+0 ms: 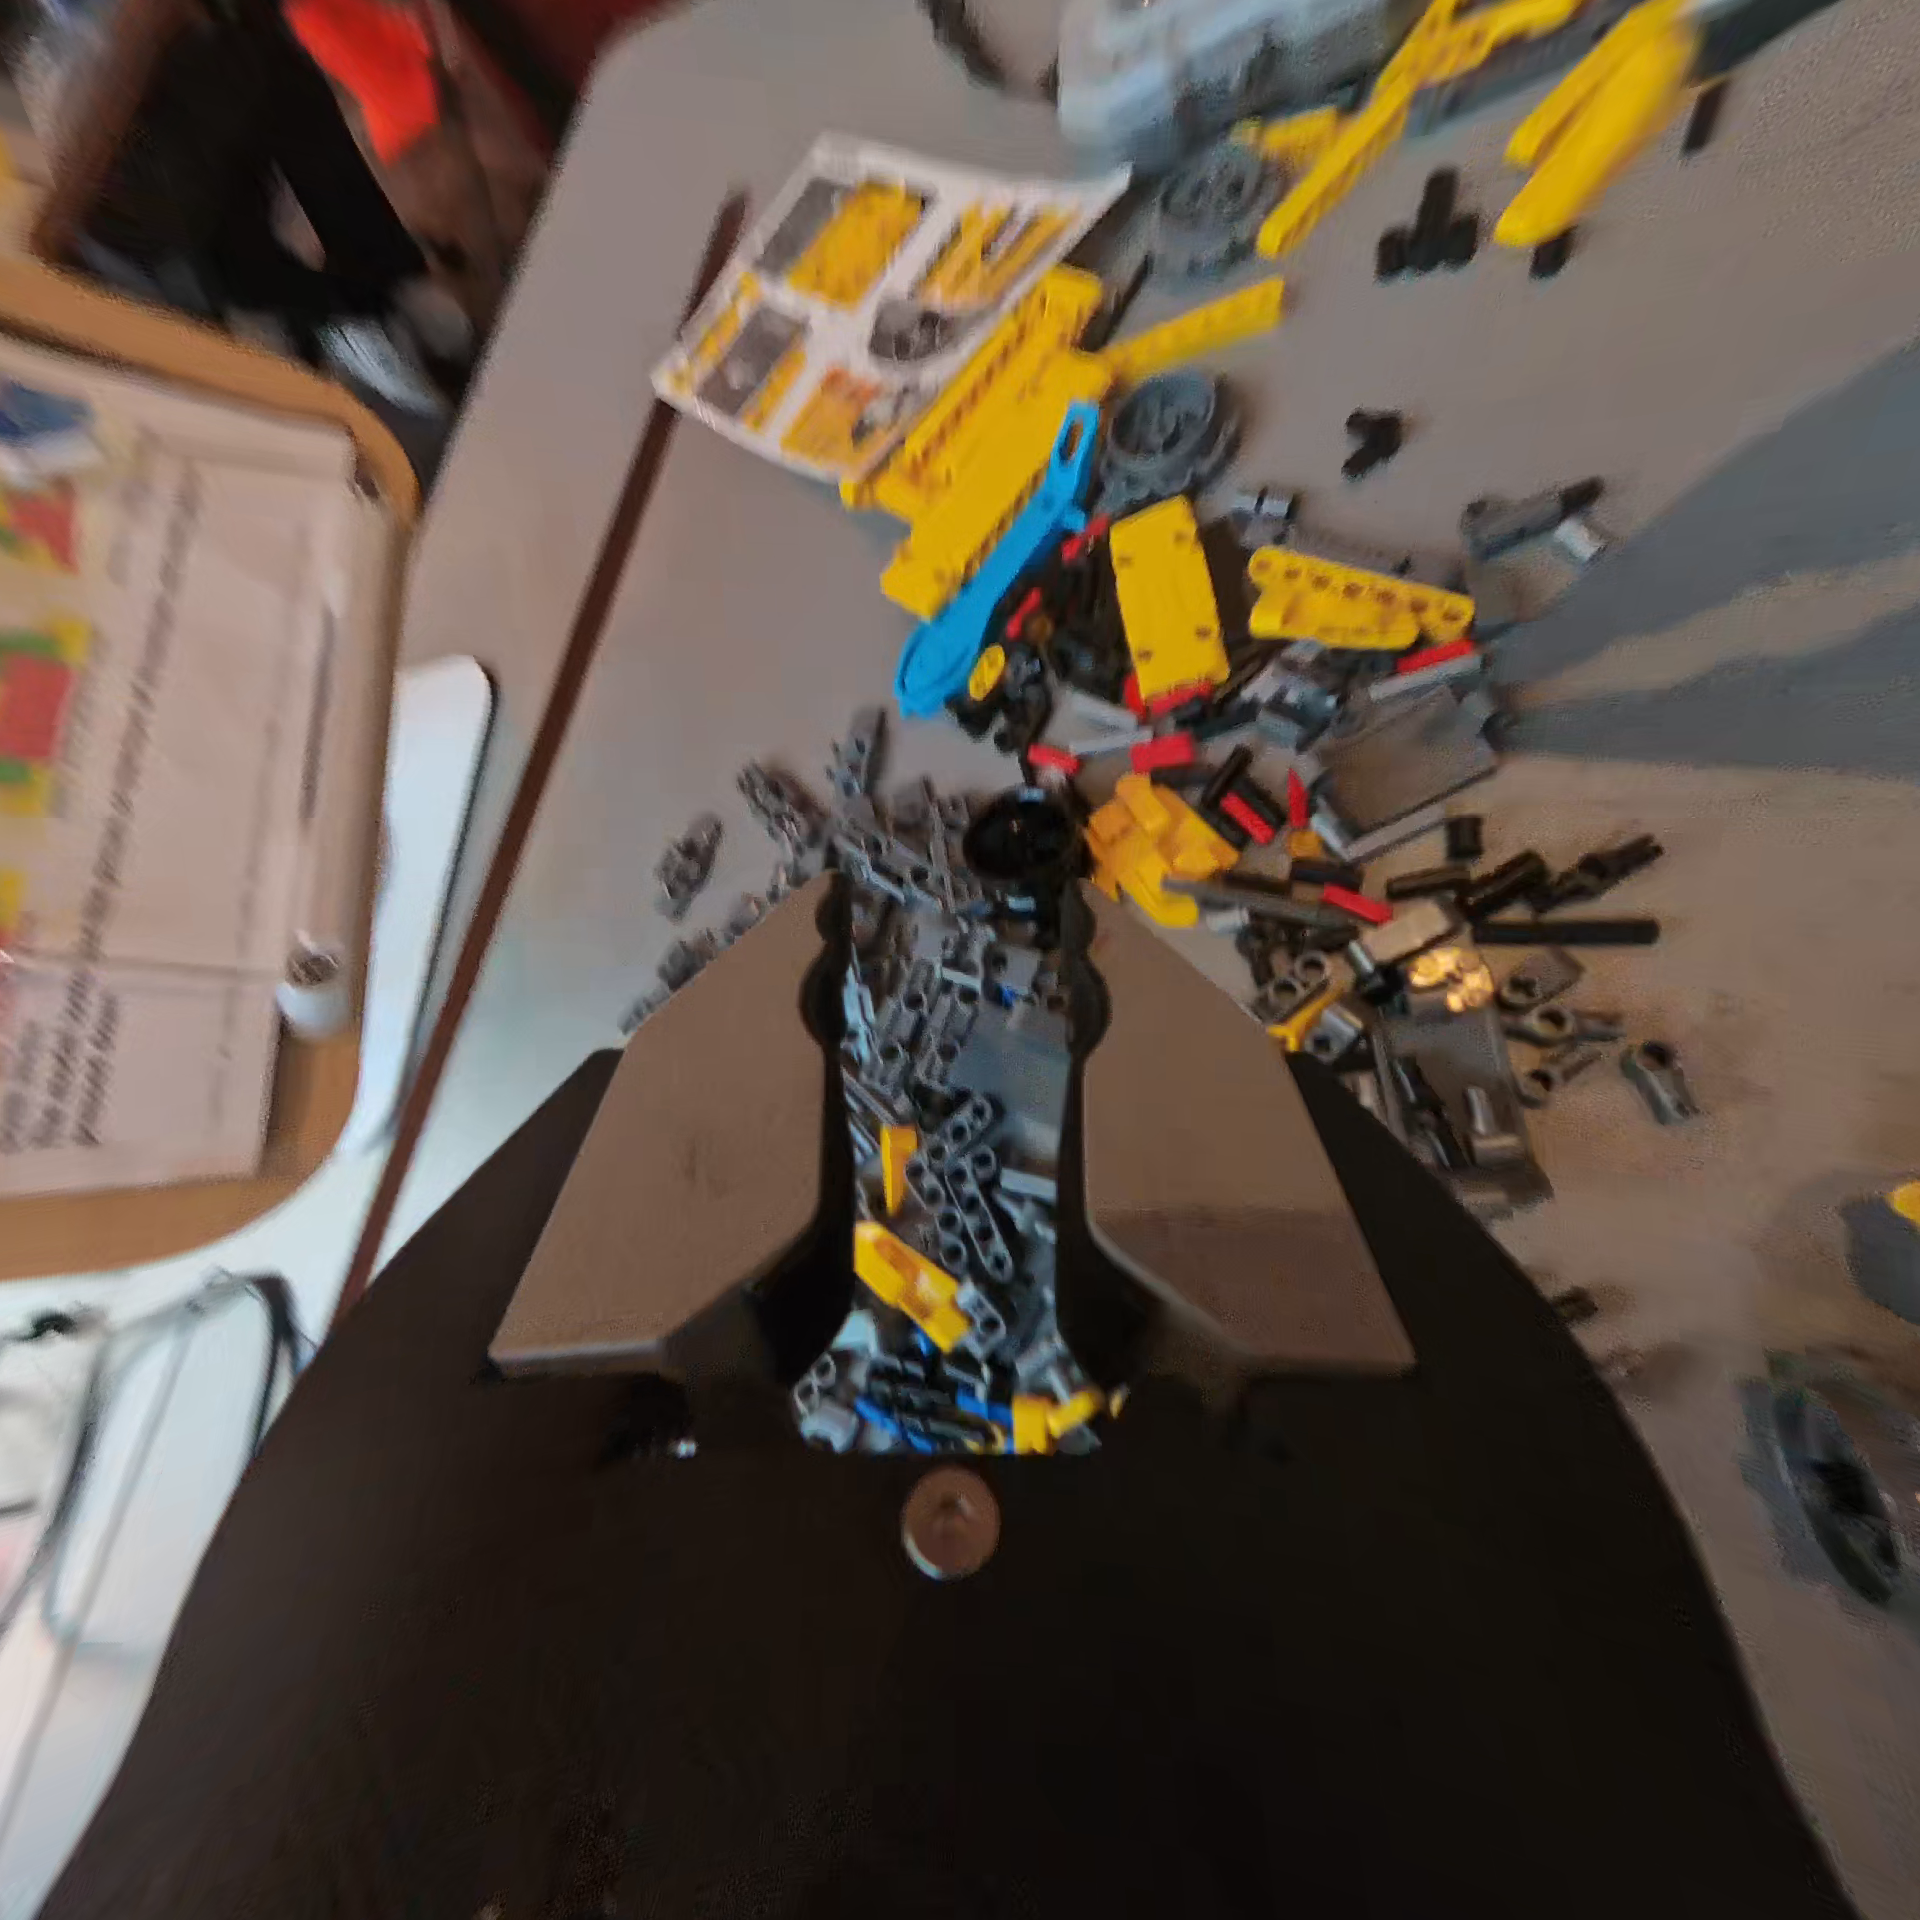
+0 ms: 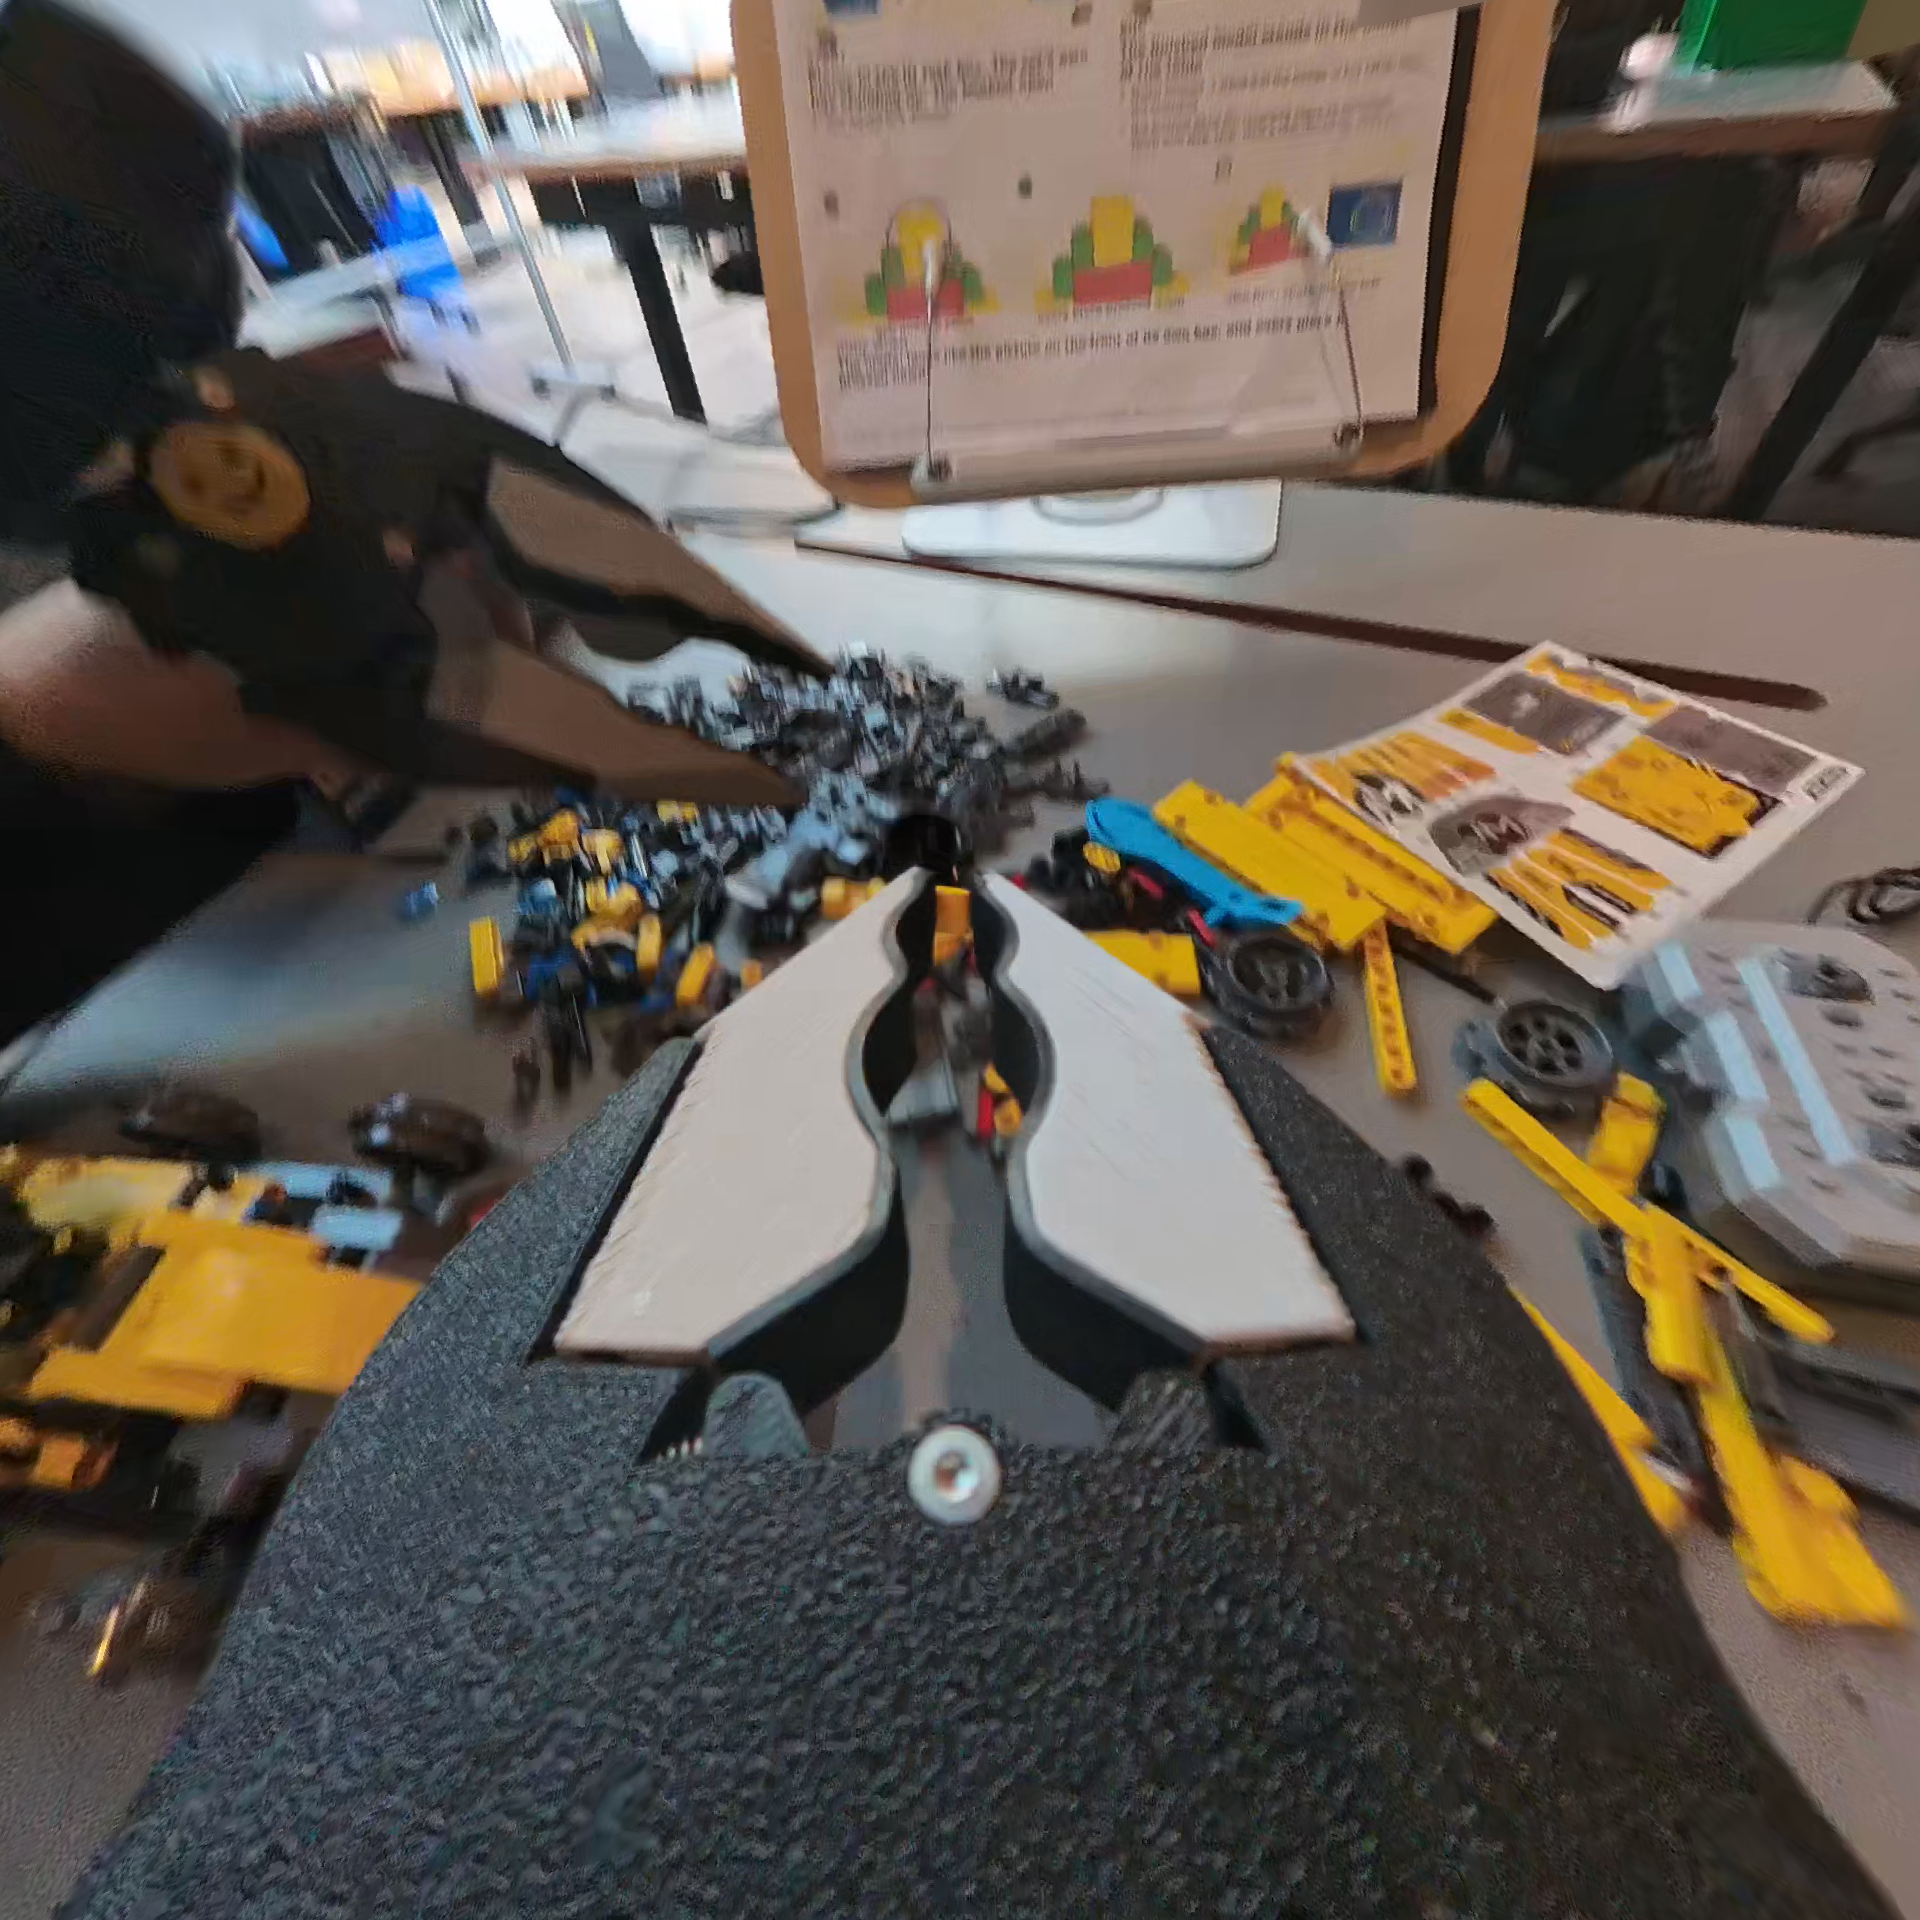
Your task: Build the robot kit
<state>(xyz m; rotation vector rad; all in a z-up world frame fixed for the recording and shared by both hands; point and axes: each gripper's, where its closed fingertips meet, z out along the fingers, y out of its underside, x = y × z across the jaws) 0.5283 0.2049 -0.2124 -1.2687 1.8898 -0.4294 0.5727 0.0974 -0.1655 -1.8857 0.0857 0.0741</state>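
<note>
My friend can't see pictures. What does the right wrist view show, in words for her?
The right black two-finger tool hovers with its tips close together over a messy pile of small yellow, grey and black plastic building pieces on a grey table. The left black tool reaches in open from the left, and a printed sheet of yellow sticker shapes lies on the right.

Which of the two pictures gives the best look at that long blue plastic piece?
The left wrist view. There the blue piece lies nearly full length against the yellow beams, seen from above. The right wrist view shows it too, but lower, foreshortened and partly hidden among the beams.
</note>
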